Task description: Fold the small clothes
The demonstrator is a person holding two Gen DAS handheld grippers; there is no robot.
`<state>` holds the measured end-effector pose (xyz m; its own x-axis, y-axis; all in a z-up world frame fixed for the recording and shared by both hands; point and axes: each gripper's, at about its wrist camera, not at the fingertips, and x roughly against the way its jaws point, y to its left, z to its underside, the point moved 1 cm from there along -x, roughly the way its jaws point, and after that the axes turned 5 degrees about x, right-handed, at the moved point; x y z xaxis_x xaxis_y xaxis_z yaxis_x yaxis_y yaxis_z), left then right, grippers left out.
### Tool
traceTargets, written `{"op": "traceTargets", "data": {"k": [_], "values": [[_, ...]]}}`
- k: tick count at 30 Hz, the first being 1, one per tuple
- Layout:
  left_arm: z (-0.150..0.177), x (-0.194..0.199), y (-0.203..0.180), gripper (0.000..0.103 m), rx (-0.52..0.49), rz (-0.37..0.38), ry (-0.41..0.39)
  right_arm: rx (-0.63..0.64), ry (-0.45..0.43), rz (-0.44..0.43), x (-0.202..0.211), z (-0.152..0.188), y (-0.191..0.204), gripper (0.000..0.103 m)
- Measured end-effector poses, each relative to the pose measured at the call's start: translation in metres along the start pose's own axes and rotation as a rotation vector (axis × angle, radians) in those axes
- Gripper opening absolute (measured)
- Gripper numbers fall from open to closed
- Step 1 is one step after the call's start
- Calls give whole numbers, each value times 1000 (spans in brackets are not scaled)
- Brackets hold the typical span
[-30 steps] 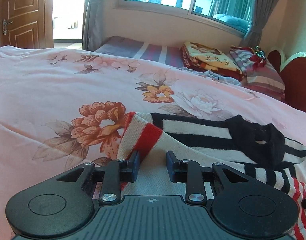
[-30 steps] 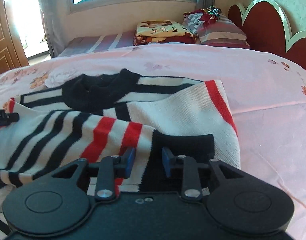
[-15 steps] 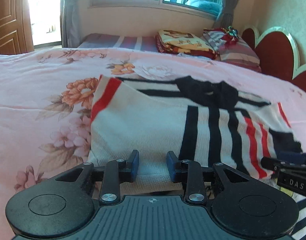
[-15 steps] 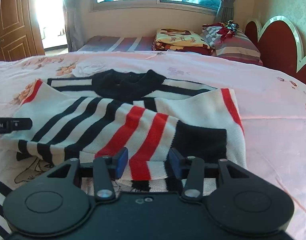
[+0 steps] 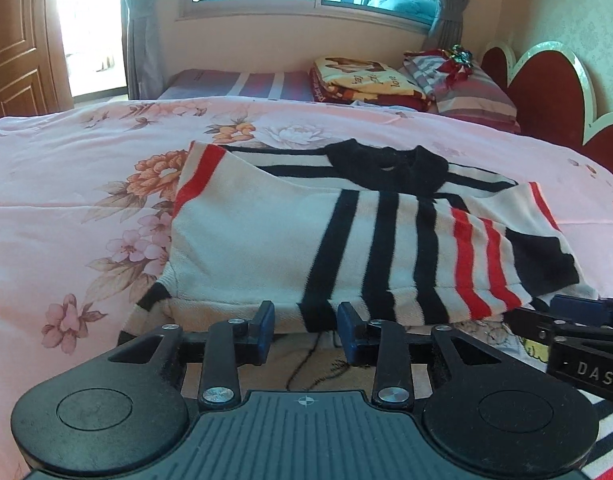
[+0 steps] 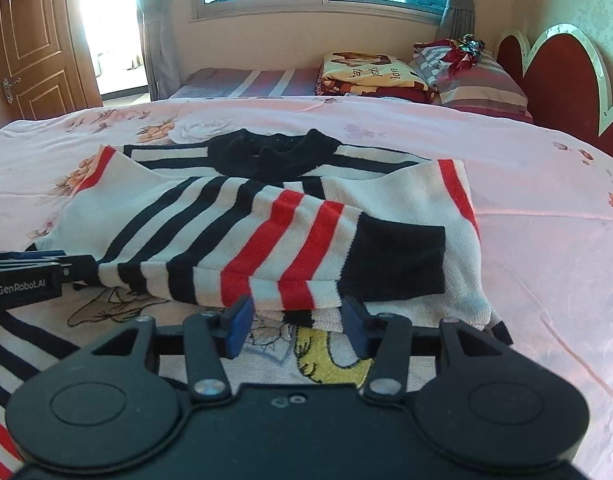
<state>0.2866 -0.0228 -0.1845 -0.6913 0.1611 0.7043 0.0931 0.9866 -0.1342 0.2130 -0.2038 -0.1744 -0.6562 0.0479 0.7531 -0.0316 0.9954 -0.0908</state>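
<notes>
Left wrist view takes in the bed [image 5: 66, 200], its pink floral cover reaching to the far edge by the headboard [image 5: 546, 92]. The striped sweater [image 5: 266, 240] lies across the middle of the bed, collar toward the far edge, both sleeves folded in over the chest. It looks a soft, light knit that will sag and slide, so the doubled near hem seems the safest hold. The left tongs [image 5: 305, 326] stand parted just short of that hem, holding nothing. The right tongs [image 6: 296, 322] are spread wider at the black cuff [image 6: 398, 256], also empty. Only the right wrist view shows the yellow cartoon print [image 6: 334, 356] on the lower front; only the left shows the cover's orange flower [image 5: 162, 168] beside the sweater's left shoulder.
</notes>
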Motion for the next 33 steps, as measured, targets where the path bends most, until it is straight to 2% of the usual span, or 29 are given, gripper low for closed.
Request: {"op": "traceTargets", "data": {"k": [2, 7, 9, 13, 17, 20, 23, 27, 29, 31, 33], "values": [[5, 5, -7, 57, -5, 2, -5, 4, -7, -11, 3, 1, 4, 46], [14, 7, -23, 57, -26, 20, 7, 22, -19, -12, 8, 1, 9, 38], [17, 4, -25, 57, -15, 20, 18, 23, -14, -4, 7, 3, 7, 27], [26, -7, -24, 57, -5, 1, 36, 19, 13, -8, 2, 10, 3, 26], [36, -12, -20, 57, -71, -24, 8, 86, 60, -9, -11, 18, 10, 24], [42, -3, 1, 57, -70, -50, 4, 76, 62, 33, -7, 34, -12, 24], [51, 9, 28, 57, -52, -80, -2, 84, 56, 98, 4, 51, -41, 29], [62, 24, 51, 57, 18, -127, 2, 19, 68, 130, 15, 61, -71, 31], [64, 32, 48, 57, 47, -141, 12, -14, 62, 103, 21, 61, -70, 31], [66, 41, 37, 57, 56, -96, 17, -45, 47, 20, 28, 59, -58, 31], [70, 48, 20, 57, 32, -61, 5, -14, 30, -51, 33, 55, -32, 31]]}}
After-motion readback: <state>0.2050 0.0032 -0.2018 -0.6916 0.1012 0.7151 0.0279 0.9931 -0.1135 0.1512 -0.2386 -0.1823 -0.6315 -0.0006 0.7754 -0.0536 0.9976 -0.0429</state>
